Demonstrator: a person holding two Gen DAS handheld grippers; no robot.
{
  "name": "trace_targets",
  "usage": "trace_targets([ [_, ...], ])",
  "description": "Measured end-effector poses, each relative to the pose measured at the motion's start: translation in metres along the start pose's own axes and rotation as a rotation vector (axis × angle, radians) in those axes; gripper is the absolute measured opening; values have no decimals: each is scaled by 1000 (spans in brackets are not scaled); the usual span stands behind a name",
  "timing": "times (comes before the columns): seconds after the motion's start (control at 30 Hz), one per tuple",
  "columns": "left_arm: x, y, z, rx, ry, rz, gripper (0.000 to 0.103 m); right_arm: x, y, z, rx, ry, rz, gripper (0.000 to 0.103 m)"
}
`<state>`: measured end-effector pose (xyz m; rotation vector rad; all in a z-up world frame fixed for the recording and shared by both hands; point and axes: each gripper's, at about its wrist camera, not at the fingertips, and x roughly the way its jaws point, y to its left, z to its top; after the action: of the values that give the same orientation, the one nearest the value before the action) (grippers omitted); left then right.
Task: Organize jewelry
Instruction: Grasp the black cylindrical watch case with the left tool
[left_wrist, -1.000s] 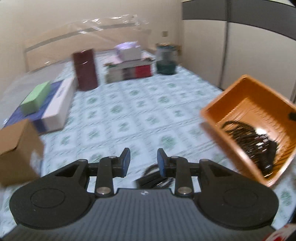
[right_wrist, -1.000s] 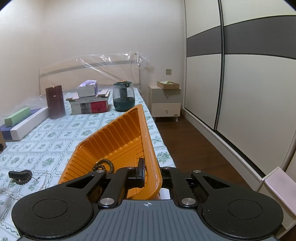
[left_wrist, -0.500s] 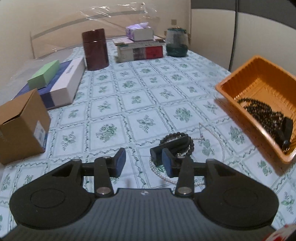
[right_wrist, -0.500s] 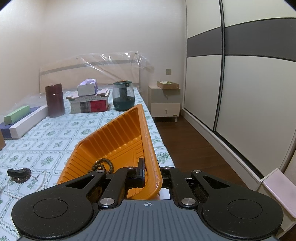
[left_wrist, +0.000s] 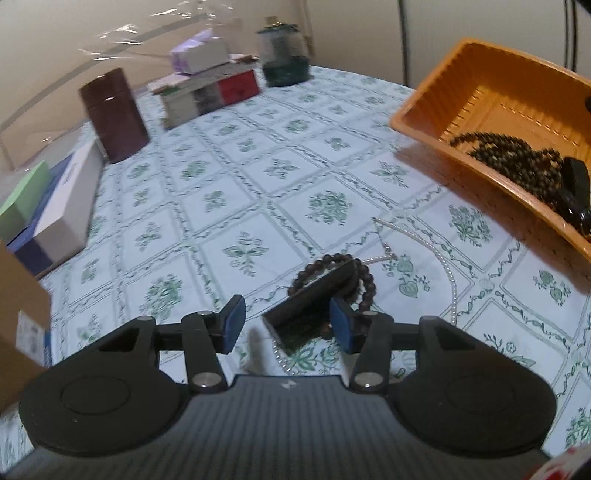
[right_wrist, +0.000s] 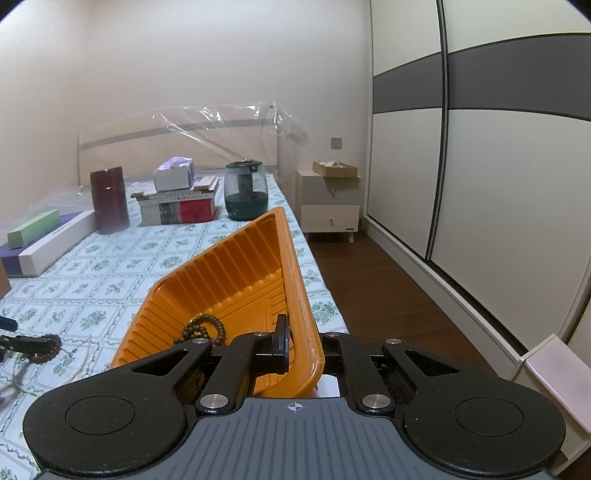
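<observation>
- Left wrist view: left gripper (left_wrist: 287, 323) angled down over a green-flowered cloth (left_wrist: 236, 177), jaws opening, blue pads apart and pressing on nothing.
- Between and just beyond the fingertips: a dark bead bracelet (left_wrist: 334, 275) wrapped round a flat black holder (left_wrist: 308, 301), lying on the cloth; right-hand pad just beside the beads, contact not clear.
- Under and beside the bracelet: a thin pearl necklace (left_wrist: 448, 271) looping off to the right on the cloth.
- Upper right: orange tray (left_wrist: 424, 127) tilted, near rim lifted off the cloth, holding a heap of dark bead strands (left_wrist: 509, 158) slid toward its lower right corner.
- Far side of the cloth: maroon canister (left_wrist: 114, 114), stack of books (left_wrist: 210, 94) with a tissue box (left_wrist: 199, 55) on top, dark green jar (left_wrist: 284, 55).
- Left edge: green box (left_wrist: 22, 197) on a white and blue box (left_wrist: 62, 218), and a cardboard box (left_wrist: 18, 314) nearest the camera.
- Right wrist view: right gripper (right_wrist: 304, 350) clamped tight on the near corner wall of the orange tray (right_wrist: 236, 273), one finger inside, one outside, tray tipped up.
- Inside the tray near the held corner: a loop of dark beads (right_wrist: 201, 328).
- Far left on the cloth: bead bracelet (right_wrist: 42, 347) and a pale necklace strand (right_wrist: 83, 360), well apart from the tray.
- Right of the bed: wooden floor (right_wrist: 388, 295), a nightstand (right_wrist: 328, 201) and sliding wardrobe doors (right_wrist: 498, 184).
</observation>
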<state>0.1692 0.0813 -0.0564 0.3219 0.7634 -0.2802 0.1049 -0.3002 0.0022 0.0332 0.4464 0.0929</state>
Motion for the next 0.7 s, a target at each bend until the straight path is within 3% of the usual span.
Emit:
trace_targets([
  [0.2,6,0,5,40,20,-54,43,0,-1,0,0,1,0,7],
  [0.43,-6,-5,2,69,62,-88,25,0,-1,0,0,1,-1,7],
  [0.7,-2,-12,6,73,54,-86,25,1,-2,0,-3,2,-2,7],
])
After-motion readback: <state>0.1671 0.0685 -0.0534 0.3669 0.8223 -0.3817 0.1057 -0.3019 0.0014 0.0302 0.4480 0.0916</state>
